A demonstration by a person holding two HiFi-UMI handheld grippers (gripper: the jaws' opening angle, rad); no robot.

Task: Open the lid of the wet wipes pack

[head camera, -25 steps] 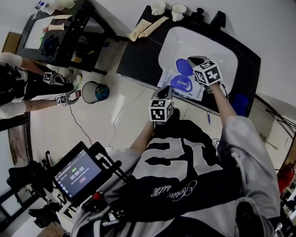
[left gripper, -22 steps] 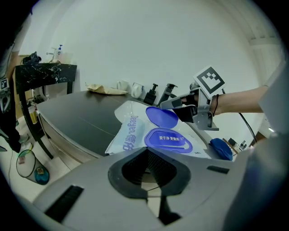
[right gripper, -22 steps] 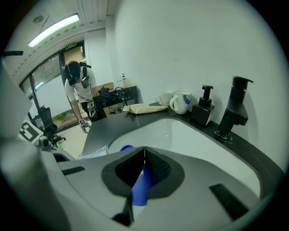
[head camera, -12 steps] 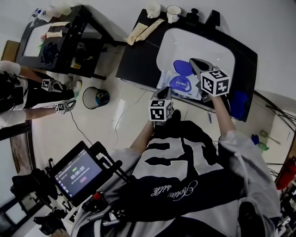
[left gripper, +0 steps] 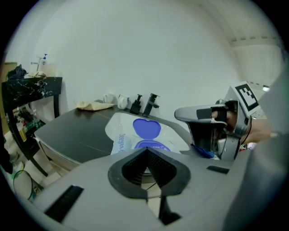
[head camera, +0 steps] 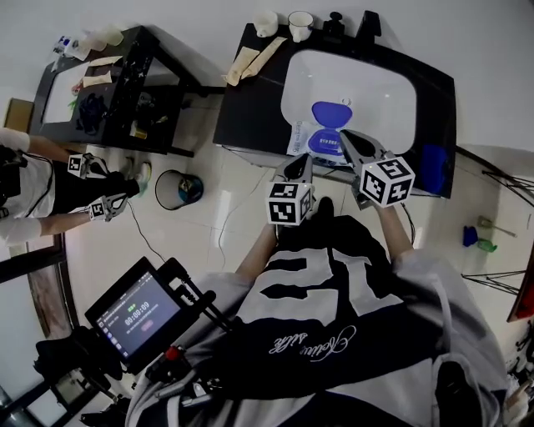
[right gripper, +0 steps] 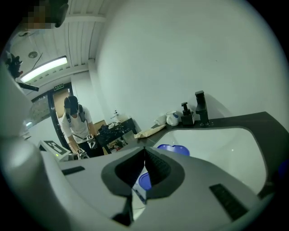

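While hovering just short of the wet wipes pack (head camera: 319, 145), lying at the near edge of the white basin (head camera: 375, 90) with blue lid (head camera: 331, 113) flipped open, holding left gripper (left gripper: 146, 154) and right gripper (right gripper: 144, 152) fully closed, clasping nothing.

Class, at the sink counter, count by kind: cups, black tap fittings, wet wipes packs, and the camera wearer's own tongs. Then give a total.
Cups: 2
Black tap fittings: 2
Wet wipes pack: 1
Tongs, left tongs and right tongs: 2
Total: 7
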